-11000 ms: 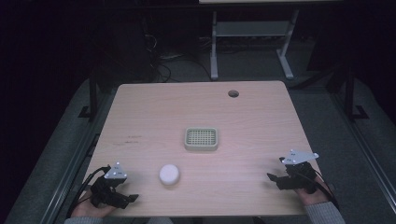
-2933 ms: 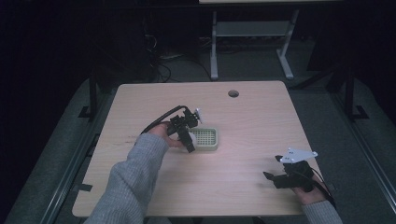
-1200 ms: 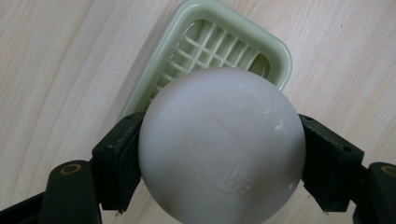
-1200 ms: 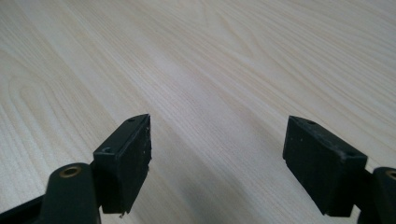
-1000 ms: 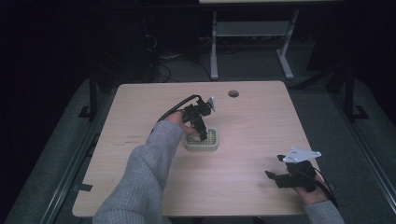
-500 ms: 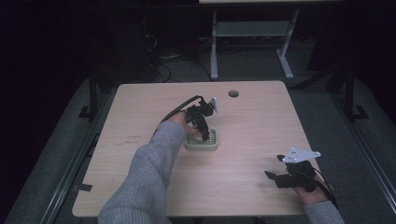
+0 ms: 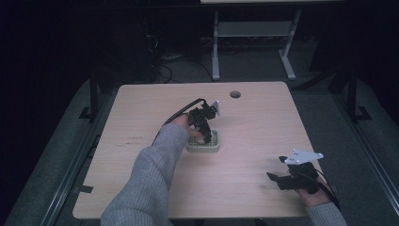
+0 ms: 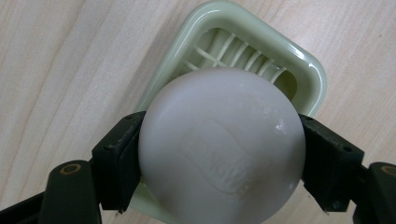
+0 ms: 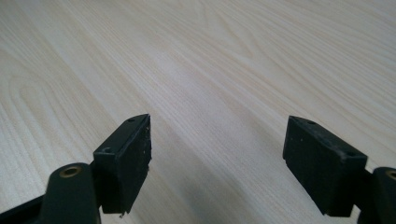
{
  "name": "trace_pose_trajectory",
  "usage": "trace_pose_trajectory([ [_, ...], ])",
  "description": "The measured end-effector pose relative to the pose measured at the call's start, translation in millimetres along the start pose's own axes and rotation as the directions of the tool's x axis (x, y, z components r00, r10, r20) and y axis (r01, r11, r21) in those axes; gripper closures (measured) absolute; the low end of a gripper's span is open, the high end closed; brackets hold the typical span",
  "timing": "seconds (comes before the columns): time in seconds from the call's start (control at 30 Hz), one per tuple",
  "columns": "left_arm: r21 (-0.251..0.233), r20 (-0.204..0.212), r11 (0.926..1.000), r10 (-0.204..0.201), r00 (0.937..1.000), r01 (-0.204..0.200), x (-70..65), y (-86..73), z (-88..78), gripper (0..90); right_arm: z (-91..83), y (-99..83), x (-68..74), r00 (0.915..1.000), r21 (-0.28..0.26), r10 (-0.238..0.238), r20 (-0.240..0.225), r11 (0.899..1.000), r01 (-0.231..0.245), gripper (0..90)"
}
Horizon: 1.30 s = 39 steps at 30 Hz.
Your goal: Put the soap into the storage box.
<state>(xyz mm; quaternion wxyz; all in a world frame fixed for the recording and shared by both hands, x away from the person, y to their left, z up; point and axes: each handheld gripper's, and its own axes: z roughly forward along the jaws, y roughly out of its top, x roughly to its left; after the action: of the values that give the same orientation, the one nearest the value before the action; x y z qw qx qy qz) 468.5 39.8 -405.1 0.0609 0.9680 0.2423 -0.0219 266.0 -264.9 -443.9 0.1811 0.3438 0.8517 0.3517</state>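
Here, round white soap (image 8: pixel 222 148) (glossy, faintly embossed).

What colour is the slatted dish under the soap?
Pale green dish, clearest in the left gripper view.

The only lettering is an embossed mark pressed into the face of the round white soap bar (image 8: pixel 222 149), toward five o'clock from its middle in the left gripper view; the raised letters are too faint and smooth to read.
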Motion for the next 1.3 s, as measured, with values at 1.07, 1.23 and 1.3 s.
trace_pose_trajectory([
  [1.07,-0.004,0.019,1.0,0.001,0.9998,-0.001,1.5,-2.7,6.9,23.6,0.1,-0.3,0.2,1.0,0.0,0.0,-0.003,1.0,0.0,23.1],
  [1.23,-0.005,0.019,1.0,-0.004,0.9998,0.004,1.7,-2.8,7.0,23.6,-0.1,-0.4,0.4,1.0,-0.002,0.002,-0.001,1.0,-0.002,23.1],
  [1.3,-0.003,0.021,1.0,-0.003,0.9998,0.003,2.3,-2.9,7.0,23.6,-0.5,-0.5,0.2,1.0,-0.005,0.004,0.0,1.0,-0.004,23.1],
])
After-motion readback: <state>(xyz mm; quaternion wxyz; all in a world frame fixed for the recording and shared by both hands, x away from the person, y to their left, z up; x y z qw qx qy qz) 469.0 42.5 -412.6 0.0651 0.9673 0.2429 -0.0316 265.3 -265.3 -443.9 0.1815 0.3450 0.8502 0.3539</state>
